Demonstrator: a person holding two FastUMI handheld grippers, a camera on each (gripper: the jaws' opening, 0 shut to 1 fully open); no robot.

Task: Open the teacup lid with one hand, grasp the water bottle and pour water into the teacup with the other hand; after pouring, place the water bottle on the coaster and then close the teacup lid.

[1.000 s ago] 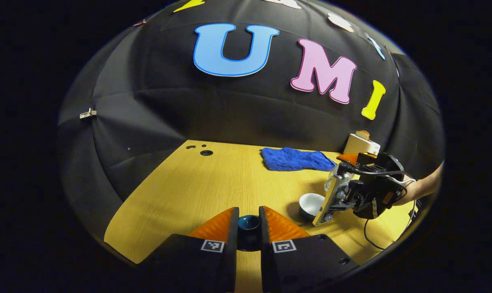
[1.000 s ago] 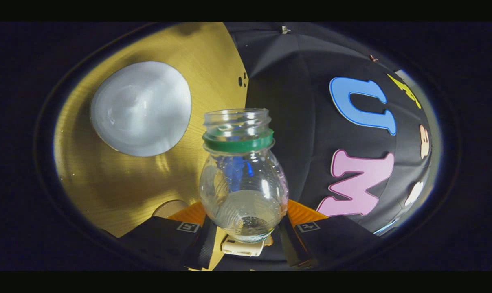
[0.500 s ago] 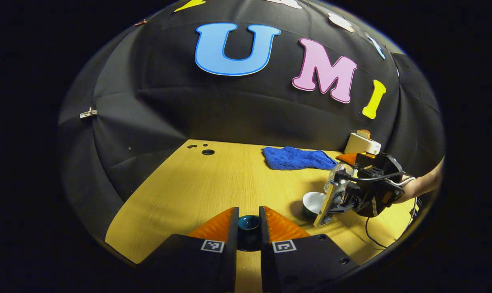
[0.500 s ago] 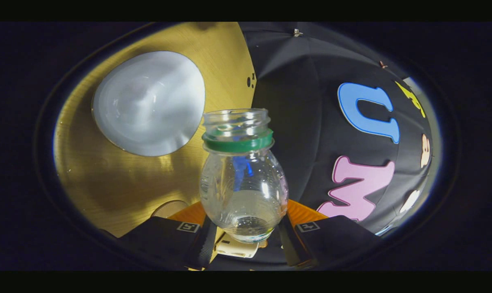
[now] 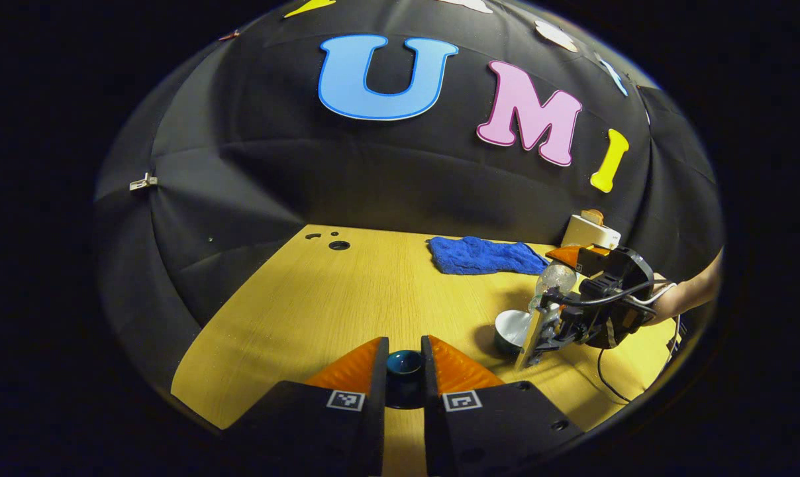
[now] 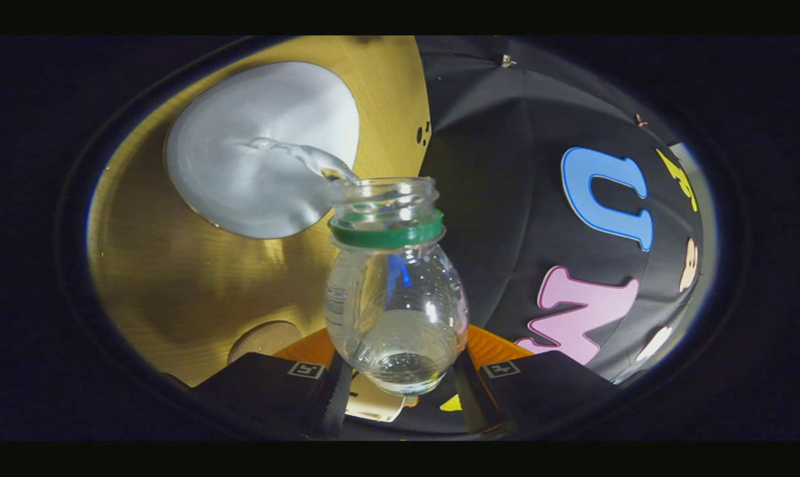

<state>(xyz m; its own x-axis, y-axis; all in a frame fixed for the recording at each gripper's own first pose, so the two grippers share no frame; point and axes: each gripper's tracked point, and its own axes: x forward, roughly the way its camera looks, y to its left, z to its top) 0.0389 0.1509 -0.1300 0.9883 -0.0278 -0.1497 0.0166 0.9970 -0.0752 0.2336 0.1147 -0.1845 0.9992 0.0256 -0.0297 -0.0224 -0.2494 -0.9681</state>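
Pouring water, the right gripper (image 6: 400,371) has its jaws squeezed on the tipped water bottle (image 6: 395,311) above the teacup (image 5: 510,328). The left gripper (image 5: 404,368) pinches the teacup lid (image 5: 404,364) left of the teacup, above bare bench (image 5: 347,291).

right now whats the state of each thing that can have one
water bottle: uncapped, tipped, held, water streaming from its mouth
teacup: open, lid off, receiving water
teacup lid: off the cup, held
left hand-held gripper: shut on the lid
right hand-held gripper: shut on the bottle
blue cloth: crumpled, lying on the table
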